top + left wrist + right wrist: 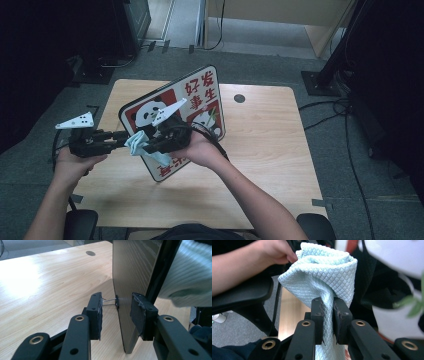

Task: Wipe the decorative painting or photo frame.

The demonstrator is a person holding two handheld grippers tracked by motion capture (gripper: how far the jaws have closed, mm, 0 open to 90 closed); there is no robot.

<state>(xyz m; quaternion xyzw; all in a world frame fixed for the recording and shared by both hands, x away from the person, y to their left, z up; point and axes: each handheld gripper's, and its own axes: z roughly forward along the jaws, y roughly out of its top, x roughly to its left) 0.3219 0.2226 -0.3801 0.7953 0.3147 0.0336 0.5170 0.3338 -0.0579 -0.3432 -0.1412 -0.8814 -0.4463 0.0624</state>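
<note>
Clamped tight on a bunched light-blue cloth (325,272), the right tongs (331,315) are pinching its waffle-weave neck between their pads, with the loose head of the cloth pointing at the printed face of the panda board (172,112). That board is standing on its lower edge near the middle of the table (270,150), tilted back, red with panda drawings and large characters, and in the high view the cloth (137,142) is lying against its lower left part. From the left gripper view the board's edge (122,322) is sitting between the pads of the left tongs (116,312), which are standing apart on either side of it, neither pad pressing; a small wire clip on the edge is reaching towards the left pad. Since nothing is gripping the board, wiping well probably means closing the left tongs on that edge first, or at least bracing it, so the board is not tipping or sliding under the cloth. My judgement is that strokes should be running flat across the face with light pressure, working from the lower corner upward, keeping the hard jaws off the print and letting the cloth alone be touching it.
</note>
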